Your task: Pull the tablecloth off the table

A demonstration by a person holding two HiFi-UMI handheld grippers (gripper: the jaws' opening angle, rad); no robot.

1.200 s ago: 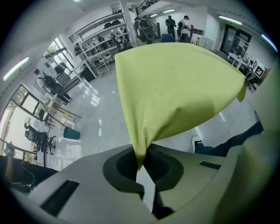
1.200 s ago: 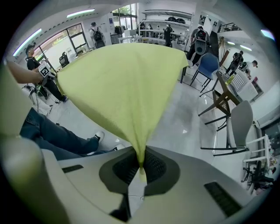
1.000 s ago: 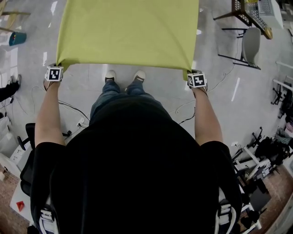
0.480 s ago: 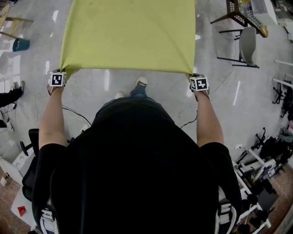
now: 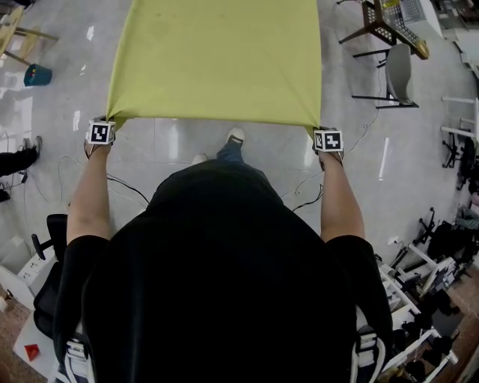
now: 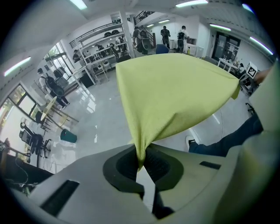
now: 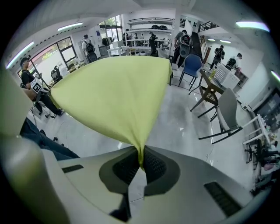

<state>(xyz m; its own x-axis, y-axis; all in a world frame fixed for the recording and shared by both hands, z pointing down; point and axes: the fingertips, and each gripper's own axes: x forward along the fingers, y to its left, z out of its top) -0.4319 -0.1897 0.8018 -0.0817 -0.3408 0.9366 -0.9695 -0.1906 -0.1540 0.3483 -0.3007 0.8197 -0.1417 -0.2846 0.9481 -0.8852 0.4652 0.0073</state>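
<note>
One yellow-green tablecloth (image 5: 217,60), held at two corners. Tight clamp of the left gripper (image 6: 141,161) on the near left corner, fabric bunched to a thin twist between the dark pads. Same pinch by the right gripper (image 7: 141,162) on the near right corner. Near edge drawn almost straight from one to the other, sheet spreading flat toward the far side and out past the top of the head view, far end unseen there. Two marker cubes: left cube (image 5: 100,133), right cube (image 5: 328,140).

Left forearm (image 5: 90,194) and right forearm (image 5: 340,198) both stretched forward and down, well apart, about level with each other. Tools aimed steeply at the ground. Two pale shoes just near of the cloth's edge — far shoe (image 5: 236,135) and near shoe (image 5: 199,158).

Glossy pale grey floor (image 5: 419,157) under the spread cloth, streaked with light reflections. Cables (image 5: 123,185) trailing across it at near left. One teal bin (image 5: 37,74) far left. Far right, one grey chair (image 5: 399,71) and one wooden chair (image 5: 374,22) close together. Shelving, racks and several people at the room's far side in both gripper views — too small for detail.
</note>
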